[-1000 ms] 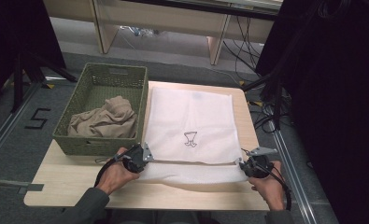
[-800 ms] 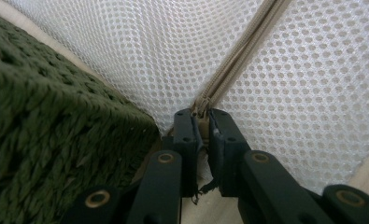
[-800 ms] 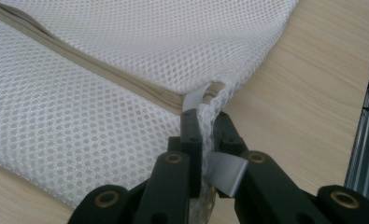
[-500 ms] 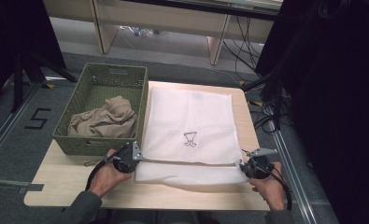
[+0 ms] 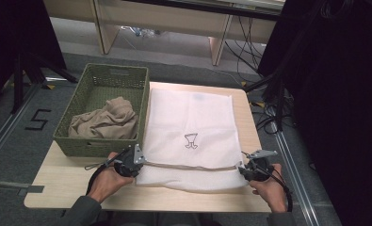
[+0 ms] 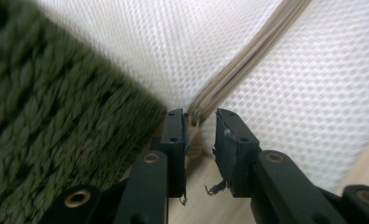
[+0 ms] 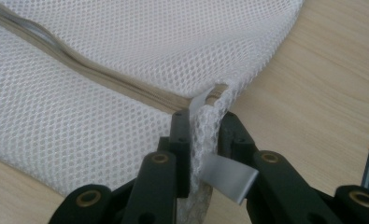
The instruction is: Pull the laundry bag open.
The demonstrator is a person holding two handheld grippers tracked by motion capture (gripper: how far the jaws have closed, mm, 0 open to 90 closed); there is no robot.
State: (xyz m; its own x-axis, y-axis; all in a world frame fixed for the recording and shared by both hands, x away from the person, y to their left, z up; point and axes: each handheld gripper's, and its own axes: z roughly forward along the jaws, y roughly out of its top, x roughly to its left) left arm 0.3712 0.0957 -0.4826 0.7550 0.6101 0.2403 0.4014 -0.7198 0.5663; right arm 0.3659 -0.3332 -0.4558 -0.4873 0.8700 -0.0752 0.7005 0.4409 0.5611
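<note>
While both grippers sit at the near corners of the white mesh laundry bag (image 5: 189,136) folded flat on the wooden table (image 5: 66,183), release cleanly: left gripper (image 6: 200,122) jaws have just been opening, gapped with nothing pinched; right gripper (image 7: 204,126) jaws, also just opening, still hug the mesh corner. Back straight out, don't drag the fold.

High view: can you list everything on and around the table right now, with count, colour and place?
mesh laundry bag: one, white, flat on the table middle, near edge folded
basket: one, green woven, table's left side, against the bag
cloth: one, beige, crumpled inside the basket
table: one, light wood
left hand-held gripper: one, black, at the bag's near left corner, jaws just opening
right hand-held gripper: one, black, at the near right corner, mesh between its jaws, just opening
</note>
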